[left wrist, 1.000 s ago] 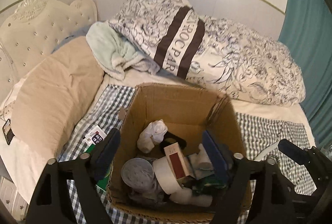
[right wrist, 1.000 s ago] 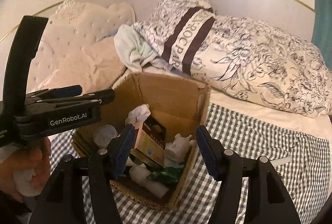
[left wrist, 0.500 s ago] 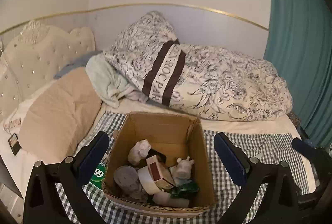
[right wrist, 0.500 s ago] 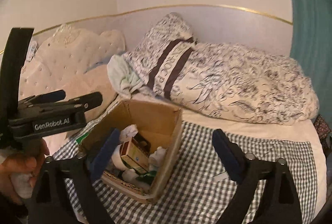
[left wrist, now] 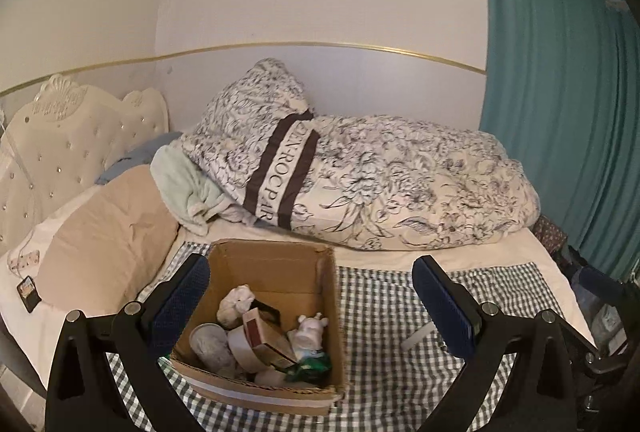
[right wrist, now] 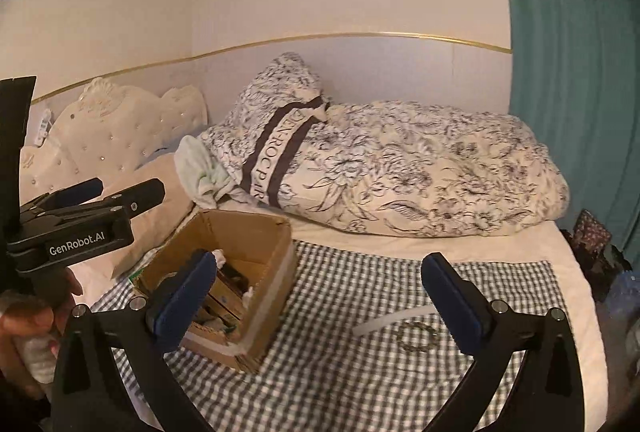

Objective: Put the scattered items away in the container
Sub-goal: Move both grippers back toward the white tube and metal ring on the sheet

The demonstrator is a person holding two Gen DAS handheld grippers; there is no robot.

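The cardboard box (left wrist: pixel 276 316) sits on the checked cloth (left wrist: pixel 400 312) of the bed, just inside our left gripper's (left wrist: pixel 316 306) left finger, whose blue pad overlaps the box's near-left corner in the left wrist view. Inside the box we see a white figurine (left wrist: pixel 236 306), a roll of white tape (left wrist: pixel 240 346), a small red-and-tan carton (left wrist: pixel 264 332), a second pale figurine (left wrist: pixel 310 330) and a green wrapper (left wrist: pixel 312 366), all heaped together and touching. Both of our left fingers stand spread wide, with nothing pressed between the pads.

From the right wrist view the box lies behind our right gripper's (right wrist: pixel 320 290) left finger, and that gripper's jaws are opening — nothing is between them but bare cloth. Just inside the right finger (right wrist: pixel 452 306), on the cloth, lie a white strip (right wrist: pixel 390 320) and a small ring of beads or chain (right wrist: pixel 416 338), close together and well apart from the box; we cannot tell whether they touch.

Further left in the right wrist view, beyond the left finger, a hand (right wrist: pixel 36 316) holds the other gripper's black body.

Beyond both pairs of fingers lie a floral duvet (left wrist: pixel 400 184) with a dark striped band, a mint towel (left wrist: pixel 184 188) tucked under its end, a beige pillow (left wrist: pixel 108 232), the tufted headboard (left wrist: pixel 72 136) — and a teal curtain (left wrist: pixel 560 92) off past the right fingers.
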